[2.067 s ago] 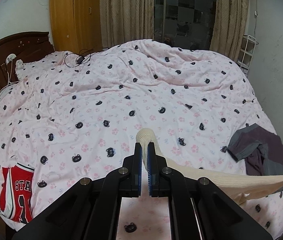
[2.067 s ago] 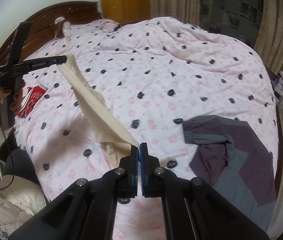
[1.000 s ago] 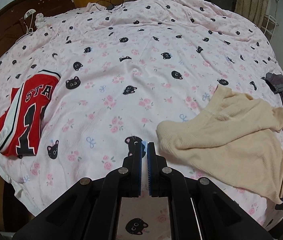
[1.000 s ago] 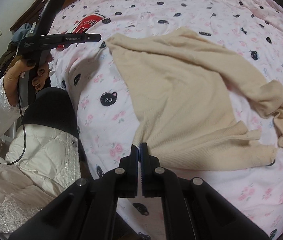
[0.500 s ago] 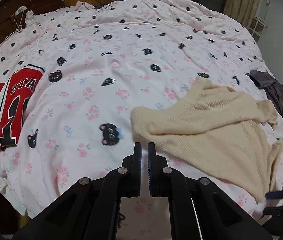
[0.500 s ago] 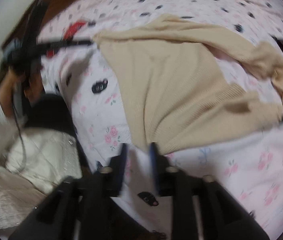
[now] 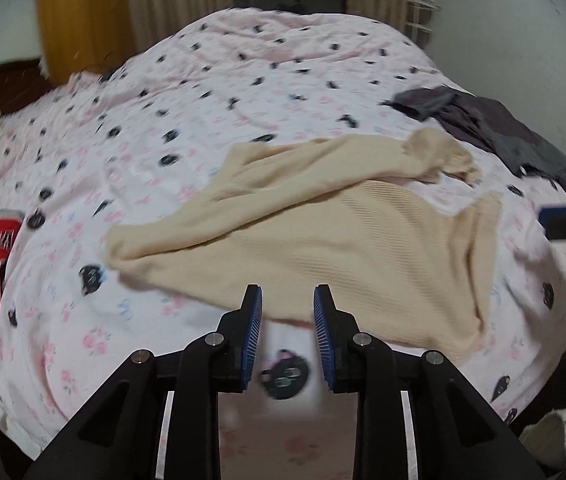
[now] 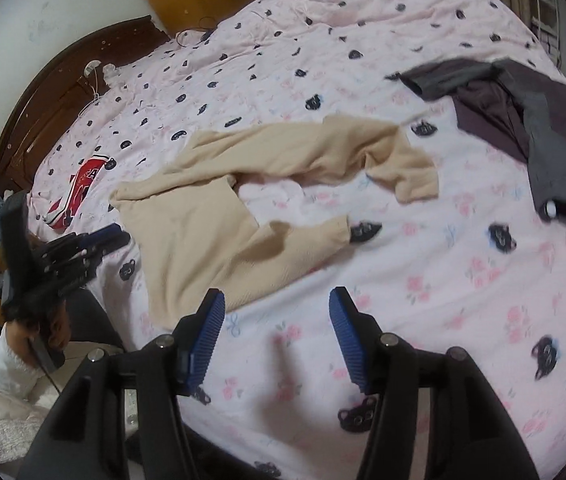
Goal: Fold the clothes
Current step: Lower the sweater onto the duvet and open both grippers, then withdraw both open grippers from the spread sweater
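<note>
A cream knit sweater [image 7: 323, 232] lies crumpled on the pink cat-print duvet [image 7: 163, 120], one sleeve bunched toward the dark clothes. My left gripper [image 7: 288, 294] hovers at the sweater's near hem; its jaws are opening and hold nothing. In the right wrist view the sweater [image 8: 211, 220] lies ahead and to the left. There my right gripper [image 8: 277, 298] is over bare duvet, jaws opening, nothing between them. The left gripper [image 8: 117, 236] shows at the left in a person's hand [image 8: 51, 320].
A dark grey and purple garment [image 8: 543, 128] lies beyond the sweater on the right. A red jersey [image 8: 79, 188] lies near the bed's left edge. A dark wooden headboard [image 8: 43, 108] bounds the left end, and an orange wardrobe [image 7: 83, 20] and curtains stand behind.
Both grippers held the sweater stretched in the air two seconds ago; it now lies on the bed. Both shut jaws have since opened. Both views have swung right along the bed's edge.
</note>
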### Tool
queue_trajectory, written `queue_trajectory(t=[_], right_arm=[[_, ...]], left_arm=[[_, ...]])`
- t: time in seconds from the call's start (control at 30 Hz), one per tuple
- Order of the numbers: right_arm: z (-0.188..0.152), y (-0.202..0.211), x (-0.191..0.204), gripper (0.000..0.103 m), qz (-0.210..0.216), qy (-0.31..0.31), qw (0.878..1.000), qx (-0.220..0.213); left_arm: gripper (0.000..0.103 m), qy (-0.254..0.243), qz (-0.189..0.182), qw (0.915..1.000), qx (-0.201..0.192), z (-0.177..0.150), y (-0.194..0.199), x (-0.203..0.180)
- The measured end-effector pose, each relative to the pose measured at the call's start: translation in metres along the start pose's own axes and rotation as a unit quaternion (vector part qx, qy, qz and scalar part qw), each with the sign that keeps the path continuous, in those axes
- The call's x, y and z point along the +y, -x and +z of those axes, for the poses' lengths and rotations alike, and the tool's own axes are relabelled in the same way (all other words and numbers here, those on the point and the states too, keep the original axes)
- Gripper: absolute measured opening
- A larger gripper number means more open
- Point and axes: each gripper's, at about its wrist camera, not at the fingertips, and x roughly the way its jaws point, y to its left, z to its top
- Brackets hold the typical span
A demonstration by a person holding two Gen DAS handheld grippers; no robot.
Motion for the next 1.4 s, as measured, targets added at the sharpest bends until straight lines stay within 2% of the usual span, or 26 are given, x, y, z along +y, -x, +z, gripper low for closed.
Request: queue_trajectory(t=[0.07, 0.17, 0.3, 0.53, 0.6, 0.73, 0.9, 1.1, 1.4], right_arm=[[0.005, -0.006, 0.006, 0.056, 0.0, 0.004, 1.0, -0.003], [0.01, -0.023, 0.014, 0.053, -0.003, 0.003, 1.0, 0.004], [0.014, -0.047, 0.02, 0.034, -0.003, -0.014, 1.0, 0.017], [0.022, -0.056, 0.011, 0.031, -0.006, -0.053, 0.999, 0.008], [0.025, -0.058, 0.01, 0.019, -0.005, -0.057, 0.998, 0.01], [0.028, -0.064, 0.01, 0.004, -0.002, -0.057, 0.998, 0.022], [0.026, -0.06, 0.012, 0.004, -0.002, -0.056, 0.998, 0.016], [0.009, -0.033, 0.011, 0.004, -0.008, -0.053, 0.999, 0.005], [-0.044, 0.021, 0.014, 0.004, -0.034, -0.046, 0.998, 0.005]], left_arm=[[0.025, -0.027, -0.003, 0.9996, -0.004, 0.0, 0.001, -0.017], [0.025, -0.04, -0.01, 0.9992, 0.0, -0.001, 0.0, -0.029], [0.025, -0.033, -0.008, 0.9994, 0.0, -0.003, 0.001, -0.033], [0.026, -0.024, -0.004, 0.9997, -0.002, -0.004, 0.002, -0.026], [0.026, -0.02, -0.004, 0.9998, -0.003, -0.004, 0.002, -0.023], [0.026, -0.017, -0.001, 0.9999, -0.002, -0.004, 0.001, -0.02], [0.026, -0.014, 0.002, 0.9999, -0.002, -0.004, 0.001, -0.016], [0.026, -0.006, 0.007, 0.9999, -0.004, -0.003, 0.003, -0.009], [0.026, 0.008, 0.017, 0.9998, -0.004, -0.003, 0.003, 0.004]])
